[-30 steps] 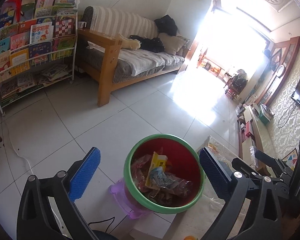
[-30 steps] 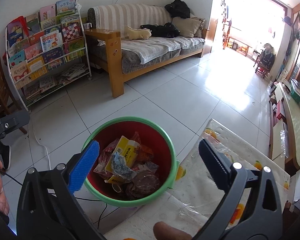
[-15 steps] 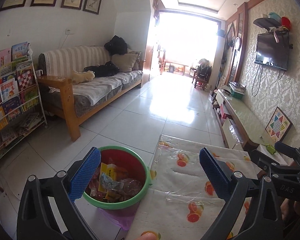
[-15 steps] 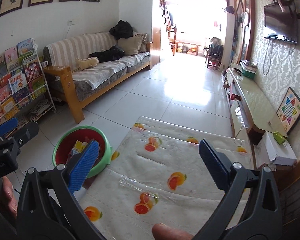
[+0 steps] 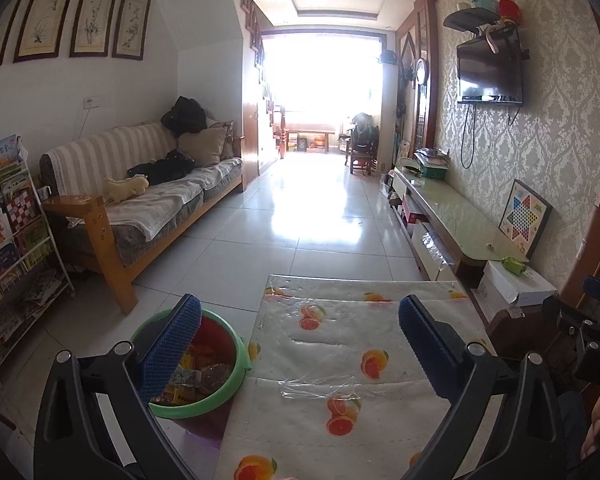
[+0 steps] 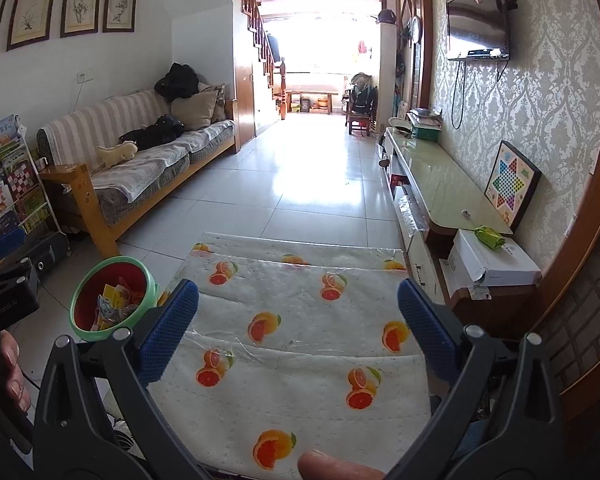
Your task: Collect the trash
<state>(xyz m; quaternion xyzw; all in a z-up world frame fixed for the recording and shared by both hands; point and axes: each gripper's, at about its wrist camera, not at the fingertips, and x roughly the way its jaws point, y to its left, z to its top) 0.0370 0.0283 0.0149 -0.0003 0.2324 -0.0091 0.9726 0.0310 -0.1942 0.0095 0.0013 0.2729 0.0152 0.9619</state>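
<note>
Wrappers [image 5: 198,376] in bin [image 5: 242,360] half hidden behind left gripper [image 5: 300,344].

Both wrist views low over the table [image 5: 340,360], facing down the room, sharing bin [image 6: 112,300] and sofa [image 5: 148,200]

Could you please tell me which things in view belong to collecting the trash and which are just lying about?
Belongs to the job:
- bin, wrappers inside
- left claw, open
- right claw, open

Just lying about:
- sofa
- book rack
- checkers board
- white box
</note>
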